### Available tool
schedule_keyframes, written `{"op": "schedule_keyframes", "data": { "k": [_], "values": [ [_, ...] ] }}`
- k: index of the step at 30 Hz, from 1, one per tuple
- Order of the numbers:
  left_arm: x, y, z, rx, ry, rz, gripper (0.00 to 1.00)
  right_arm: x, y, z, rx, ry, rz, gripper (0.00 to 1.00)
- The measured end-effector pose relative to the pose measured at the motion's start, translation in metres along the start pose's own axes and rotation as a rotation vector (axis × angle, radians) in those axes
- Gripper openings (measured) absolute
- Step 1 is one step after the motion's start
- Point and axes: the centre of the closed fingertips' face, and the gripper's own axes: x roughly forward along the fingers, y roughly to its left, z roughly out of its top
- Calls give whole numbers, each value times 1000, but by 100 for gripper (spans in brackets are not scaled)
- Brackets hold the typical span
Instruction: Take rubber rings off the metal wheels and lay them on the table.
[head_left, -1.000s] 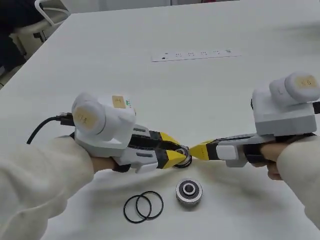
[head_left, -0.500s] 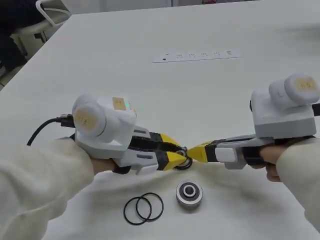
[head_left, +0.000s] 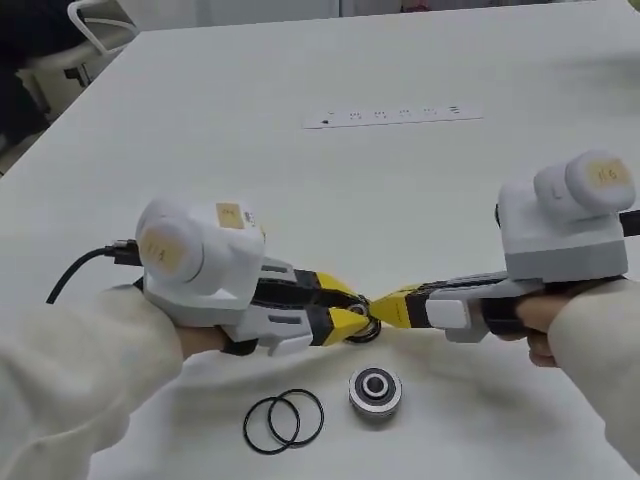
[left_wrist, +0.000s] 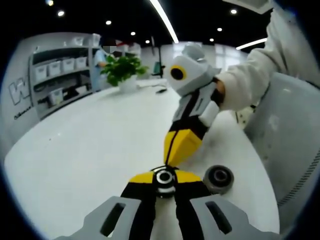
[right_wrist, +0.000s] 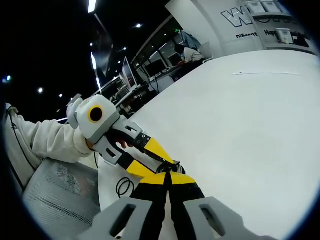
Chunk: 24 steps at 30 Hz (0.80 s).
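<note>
Clamps wheel (left_wrist: 164, 176) in left claw (head_left: 348, 320) mid-frame, just above counter (head_left: 300, 200); pinches its ring (right_wrist: 170, 170) in right claw (head_left: 384, 308), practically closed. Could snap ring back or yank wheel loose by pulling askew.

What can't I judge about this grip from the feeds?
Head view: yellow tips of the left gripper and right gripper cover the held wheel; any rubber on it is hidden.
Right gripper view: own jaws hide the contact.
The loose wheel: too small to see any rubber.
</note>
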Motion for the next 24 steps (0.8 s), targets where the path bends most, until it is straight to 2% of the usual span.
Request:
{"op": "schedule_keyframes", "data": {
  "k": [2, 4, 12, 20, 24],
  "values": [
    [0, 0, 0, -3, -5, 3, 14, 0, 3, 3, 7, -12, 16, 0],
    [0, 0, 0, -4, -7, 5, 14, 0, 2, 3, -12, -6, 4, 0],
    [0, -1, 0, 1, -10, 8, 14, -2, -1, 3, -3, -8, -6, 0],
    [-2, -1, -1, -20, -45, 20, 14, -1, -2, 1, -8, -6, -18, 0],
    [-1, -1, 0, -32, -45, 18, 14, -1, -2, 0, -12, -4, -24, 0]
  ]
}}
